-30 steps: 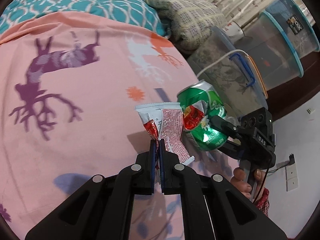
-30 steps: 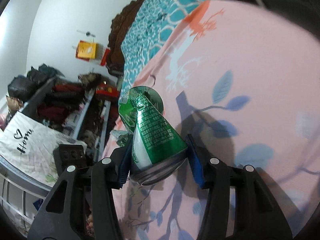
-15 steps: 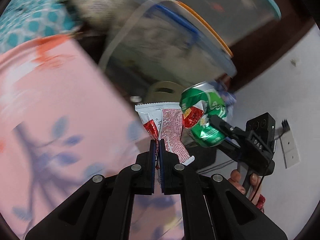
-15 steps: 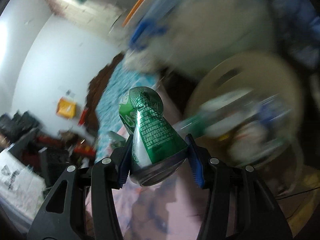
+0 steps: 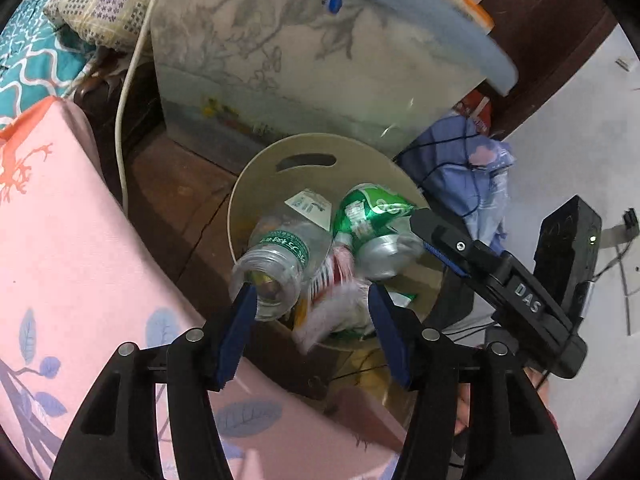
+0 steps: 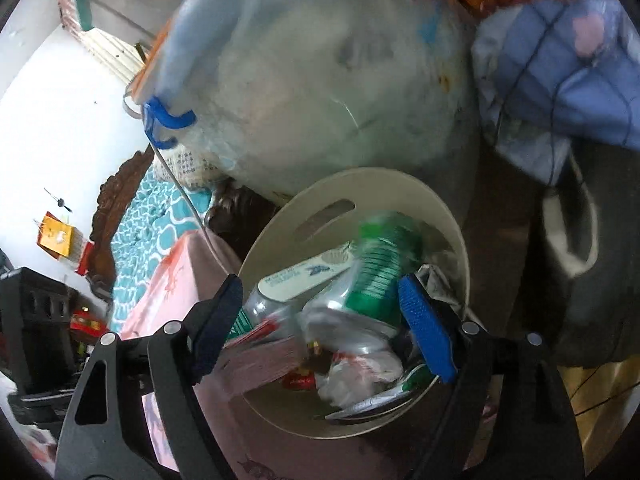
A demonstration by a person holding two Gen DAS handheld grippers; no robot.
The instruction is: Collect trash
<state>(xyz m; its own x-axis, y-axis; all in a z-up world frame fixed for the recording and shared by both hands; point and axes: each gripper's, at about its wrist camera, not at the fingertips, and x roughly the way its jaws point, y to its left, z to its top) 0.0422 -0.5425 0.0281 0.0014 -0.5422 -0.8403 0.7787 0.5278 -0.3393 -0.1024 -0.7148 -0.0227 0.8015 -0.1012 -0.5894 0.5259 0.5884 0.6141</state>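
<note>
Bedside bin [image 5: 256, 168] crammed already, both sets of fingers wide, so can [image 5: 372, 220] and wrapper [image 5: 332, 292] could bounce out.

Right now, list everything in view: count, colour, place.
bin: one, beige, on the floor beside the bed
green can: one, green and silver, over the bin
wrapper: one, red and white, blurred, over the bin
clear bottle: one, green label, in the bin
storage box: one, translucent, blue clips, behind the bin
pink blanket: one, left
blue cloth: one, right of the bin
left tool: open, above the bin
right tool: open, above the bin
</note>
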